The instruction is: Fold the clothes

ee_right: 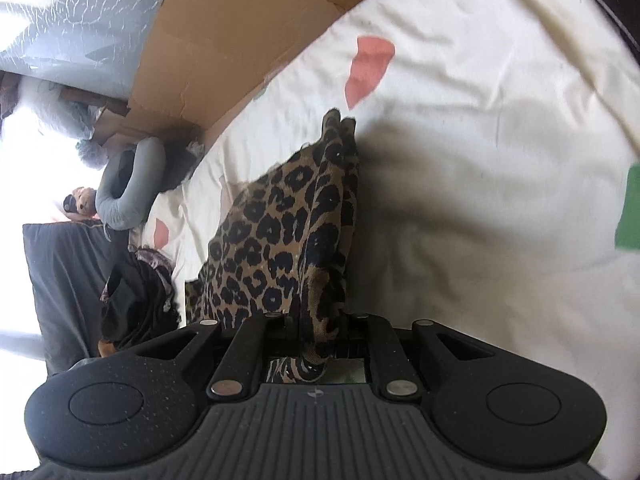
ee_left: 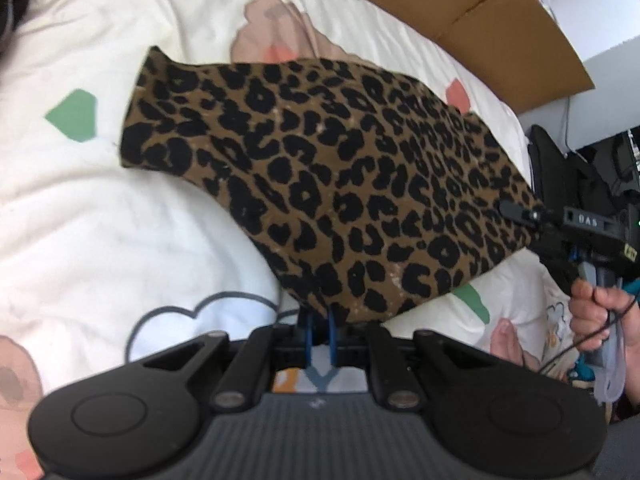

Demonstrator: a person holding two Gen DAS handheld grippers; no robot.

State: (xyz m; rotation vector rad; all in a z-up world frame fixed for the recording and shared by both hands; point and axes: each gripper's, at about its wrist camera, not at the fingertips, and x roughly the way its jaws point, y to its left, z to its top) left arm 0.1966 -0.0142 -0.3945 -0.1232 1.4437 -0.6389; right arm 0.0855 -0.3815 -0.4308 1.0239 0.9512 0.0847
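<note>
Pinching opposite edges of the leopard garment (ee_left: 320, 168), left gripper (ee_left: 320, 330) and right gripper (ee_right: 316, 336) probably stretch it over the bed (ee_left: 100, 208) for folding.

A leopard-print garment (ee_left: 320, 168) in brown and black hangs stretched above the bed. One end trails onto the bedding; its fabric is doubled over.

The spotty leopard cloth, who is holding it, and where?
Both grippers pinch the leopard cloth: the left gripper holds its near edge, the right gripper its far corner.
</note>
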